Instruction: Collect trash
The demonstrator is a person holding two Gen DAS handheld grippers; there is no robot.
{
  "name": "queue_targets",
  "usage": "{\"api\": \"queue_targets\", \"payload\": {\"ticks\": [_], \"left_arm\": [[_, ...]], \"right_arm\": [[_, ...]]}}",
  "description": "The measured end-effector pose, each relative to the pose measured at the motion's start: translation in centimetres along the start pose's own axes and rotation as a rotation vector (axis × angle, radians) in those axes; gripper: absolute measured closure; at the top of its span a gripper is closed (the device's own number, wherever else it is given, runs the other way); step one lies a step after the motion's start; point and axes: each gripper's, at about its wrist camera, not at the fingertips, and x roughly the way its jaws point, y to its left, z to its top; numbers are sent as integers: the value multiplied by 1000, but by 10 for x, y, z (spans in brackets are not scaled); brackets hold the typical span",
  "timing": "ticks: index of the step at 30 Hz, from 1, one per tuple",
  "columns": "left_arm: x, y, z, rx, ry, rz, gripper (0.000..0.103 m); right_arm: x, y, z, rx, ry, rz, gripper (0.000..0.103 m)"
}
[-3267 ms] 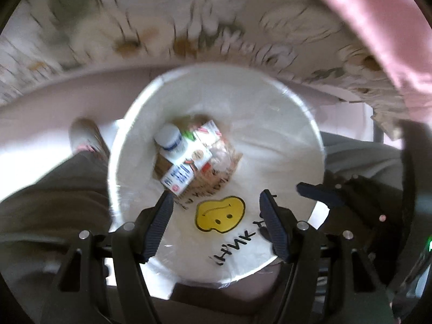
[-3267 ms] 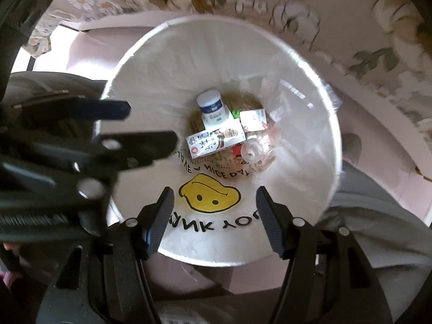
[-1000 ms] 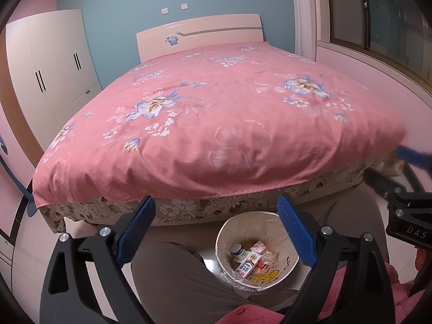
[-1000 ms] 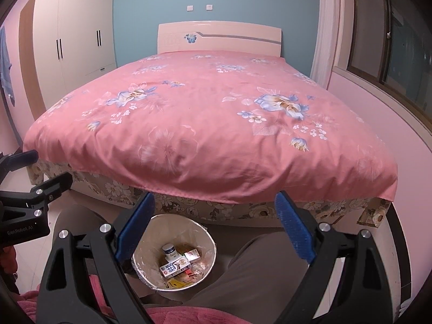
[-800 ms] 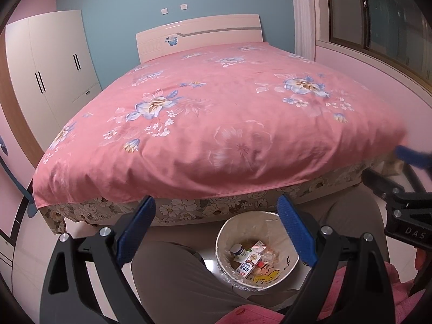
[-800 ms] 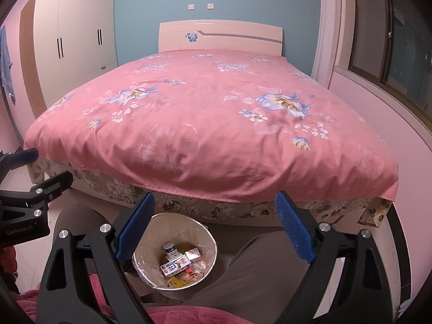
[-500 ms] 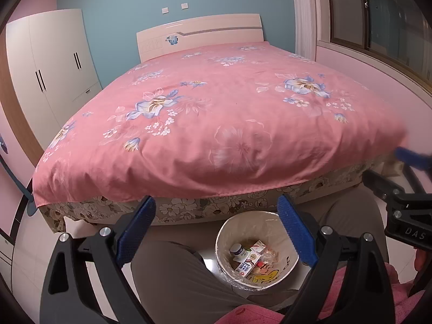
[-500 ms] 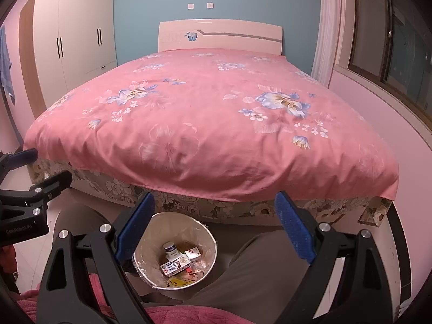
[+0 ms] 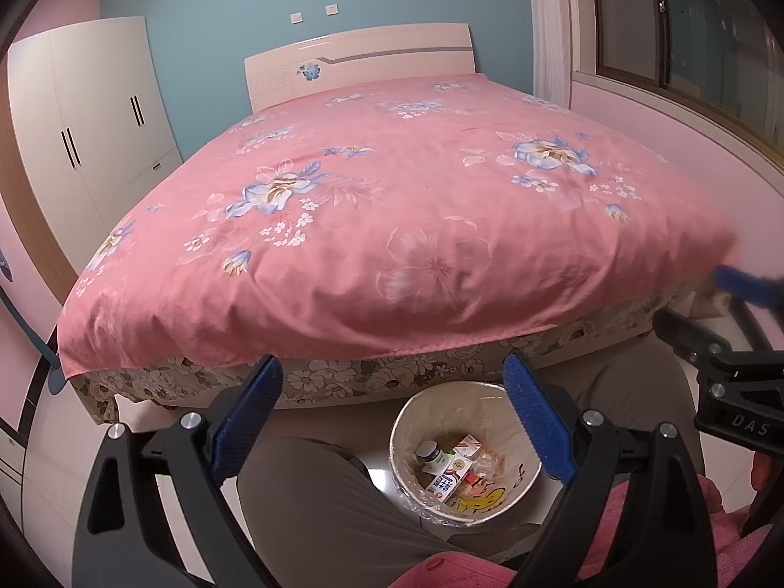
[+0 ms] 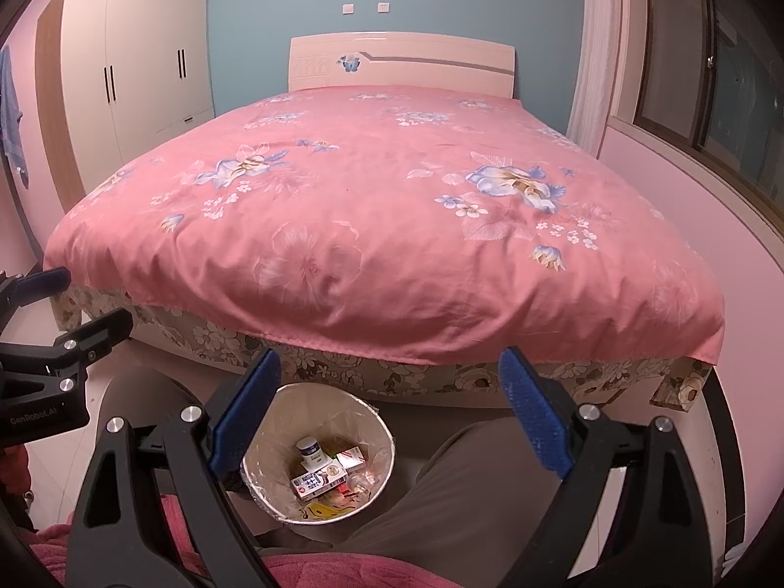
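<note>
Bedroom first: a big bed (image 9: 392,225) under a pink floral duvet (image 10: 372,225) fills both views, white wardrobe (image 10: 142,63) off to one side, and not a scrap of litter shows on the cover. Below it, between the seated person's knees (image 9: 333,500), stands the wastebasket (image 10: 377,441) with its clear liner, just beside the bed's flowered skirt (image 9: 343,372). Both tools hang above it: the left gripper (image 9: 392,421) has its blue pads spread wide with nothing between them, and the right gripper (image 10: 387,411) is just as wide and just as empty.

Down in the basket lies the trash: a small white bottle (image 10: 309,450) with a blue label, a milk carton (image 10: 318,481) on its side, a little red-and-white box (image 10: 354,457), and some crumpled clear wrapping (image 10: 365,479). All of it looks light. The cartons should be stiff enough for a pinch across their flat faces; the bottle is round and likely slippery, best taken across the body. By the look of it, the collecting is about done.
</note>
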Motion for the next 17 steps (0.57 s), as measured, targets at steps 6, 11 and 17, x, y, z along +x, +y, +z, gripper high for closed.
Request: {"api": "queue_targets", "payload": {"ticks": [6, 11, 17], "left_arm": [[0, 0, 0, -1, 0, -2, 10], [0, -1, 1, 2, 0, 0, 10], [0, -2, 1, 5, 4, -9, 10]], "right_arm": [[0, 0, 0, 0, 1, 1, 14], [0, 0, 1, 2, 5, 3, 14], [0, 1, 2, -2, 6, 5, 14]]}}
